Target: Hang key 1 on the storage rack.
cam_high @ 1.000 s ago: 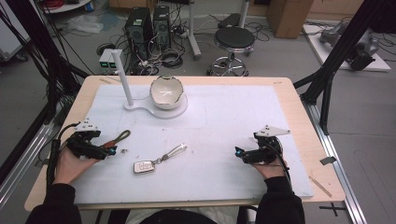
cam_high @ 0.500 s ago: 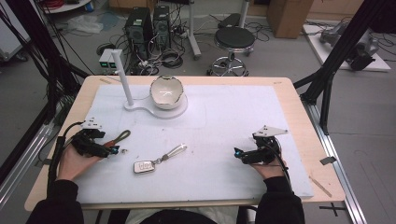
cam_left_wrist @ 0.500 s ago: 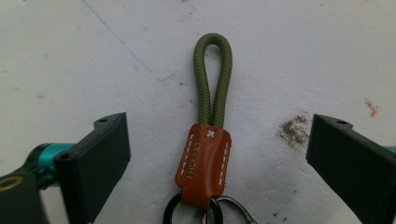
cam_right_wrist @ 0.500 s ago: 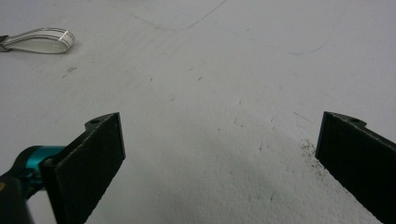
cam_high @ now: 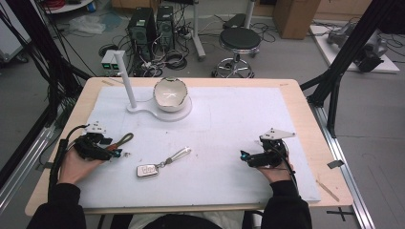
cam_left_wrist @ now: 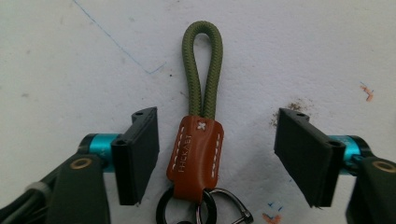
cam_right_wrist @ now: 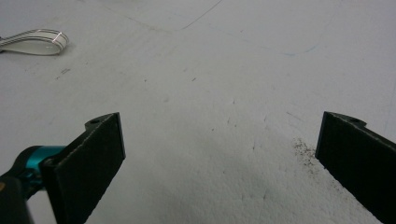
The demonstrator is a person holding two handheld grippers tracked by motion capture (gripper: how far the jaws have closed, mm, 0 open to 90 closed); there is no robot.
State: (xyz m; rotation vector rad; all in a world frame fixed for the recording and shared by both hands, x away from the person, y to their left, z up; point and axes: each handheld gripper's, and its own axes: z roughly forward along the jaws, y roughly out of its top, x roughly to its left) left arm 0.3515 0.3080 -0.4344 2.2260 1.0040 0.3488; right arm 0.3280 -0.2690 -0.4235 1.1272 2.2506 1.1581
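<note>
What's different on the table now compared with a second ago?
The left gripper has just been closing its jaws around the olive keychain strap; the pads do not touch it yet. The right gripper, car key fob and bowl stayed put.

Black claw [cam_left_wrist: 212, 158], teal pins, grey plate, black sleeves [cam_high: 62, 210]

On the table [cam_high: 296, 102], the bowl [cam_high: 170, 94] stands behind the car key [cam_high: 147, 170], the cord keychain [cam_high: 120, 142] left of it
</note>
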